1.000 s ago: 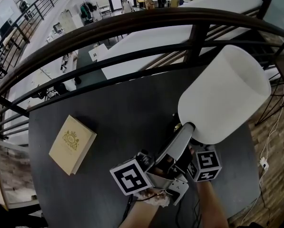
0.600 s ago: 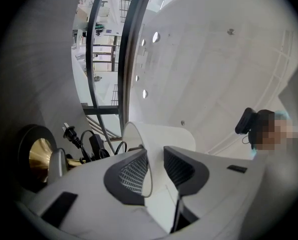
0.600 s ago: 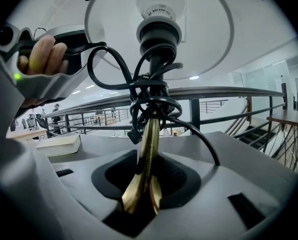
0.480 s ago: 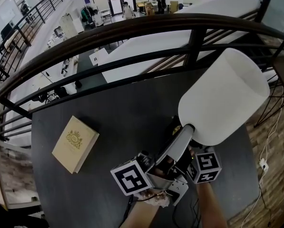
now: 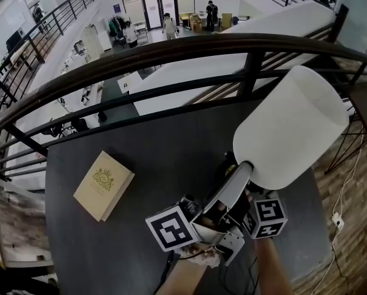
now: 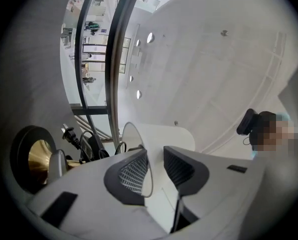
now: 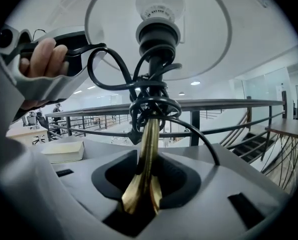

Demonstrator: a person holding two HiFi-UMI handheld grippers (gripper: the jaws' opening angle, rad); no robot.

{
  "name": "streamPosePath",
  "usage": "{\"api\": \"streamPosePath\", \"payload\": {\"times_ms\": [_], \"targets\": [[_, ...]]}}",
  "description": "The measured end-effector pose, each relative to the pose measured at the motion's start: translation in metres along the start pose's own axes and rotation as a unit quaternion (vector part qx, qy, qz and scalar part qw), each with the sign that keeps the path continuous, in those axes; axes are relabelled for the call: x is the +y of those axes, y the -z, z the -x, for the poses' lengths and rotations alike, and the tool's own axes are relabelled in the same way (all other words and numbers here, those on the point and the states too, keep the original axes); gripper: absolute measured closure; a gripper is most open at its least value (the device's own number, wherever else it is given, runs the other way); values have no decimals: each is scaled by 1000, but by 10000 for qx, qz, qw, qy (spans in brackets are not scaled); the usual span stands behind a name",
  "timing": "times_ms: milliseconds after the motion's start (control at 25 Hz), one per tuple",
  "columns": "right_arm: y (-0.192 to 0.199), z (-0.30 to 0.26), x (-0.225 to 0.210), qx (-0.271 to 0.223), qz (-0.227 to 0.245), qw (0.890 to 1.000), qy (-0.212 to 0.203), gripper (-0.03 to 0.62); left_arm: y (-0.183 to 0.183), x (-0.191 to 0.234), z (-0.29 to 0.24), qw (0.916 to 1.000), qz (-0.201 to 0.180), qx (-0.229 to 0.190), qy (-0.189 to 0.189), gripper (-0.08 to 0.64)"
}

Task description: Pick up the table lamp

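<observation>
Lamp [image 5: 291,128]: tilted, top toward upper right, over the dark table [image 5: 158,146]. Left gripper [image 6: 156,169]: angled upward, jaws partly closed, pinching shade [image 6: 161,136] at rim. Right gripper [image 7: 148,176]: alongside, jaws clamped on brass stem [image 7: 149,134].

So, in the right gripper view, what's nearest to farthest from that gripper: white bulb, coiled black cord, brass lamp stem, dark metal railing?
1. Brass lamp stem, between the jaws.
2. Coiled black cord, wound round the stem above.
3. White bulb, at the top.
4. Dark metal railing, far behind.
</observation>
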State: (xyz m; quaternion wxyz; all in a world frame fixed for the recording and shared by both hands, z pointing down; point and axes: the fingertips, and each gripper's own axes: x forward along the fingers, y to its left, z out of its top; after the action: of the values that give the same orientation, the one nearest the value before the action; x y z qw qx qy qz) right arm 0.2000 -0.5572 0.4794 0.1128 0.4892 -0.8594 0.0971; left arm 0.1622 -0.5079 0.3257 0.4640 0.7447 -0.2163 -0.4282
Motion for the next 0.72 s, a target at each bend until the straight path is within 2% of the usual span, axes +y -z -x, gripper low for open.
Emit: {"api": "streamPosePath", "payload": {"times_ms": [720], "targets": [[-58,49,22,-303,185,9994,-60,448,7,-77,4,9990,-223,-73,374,443]]}}
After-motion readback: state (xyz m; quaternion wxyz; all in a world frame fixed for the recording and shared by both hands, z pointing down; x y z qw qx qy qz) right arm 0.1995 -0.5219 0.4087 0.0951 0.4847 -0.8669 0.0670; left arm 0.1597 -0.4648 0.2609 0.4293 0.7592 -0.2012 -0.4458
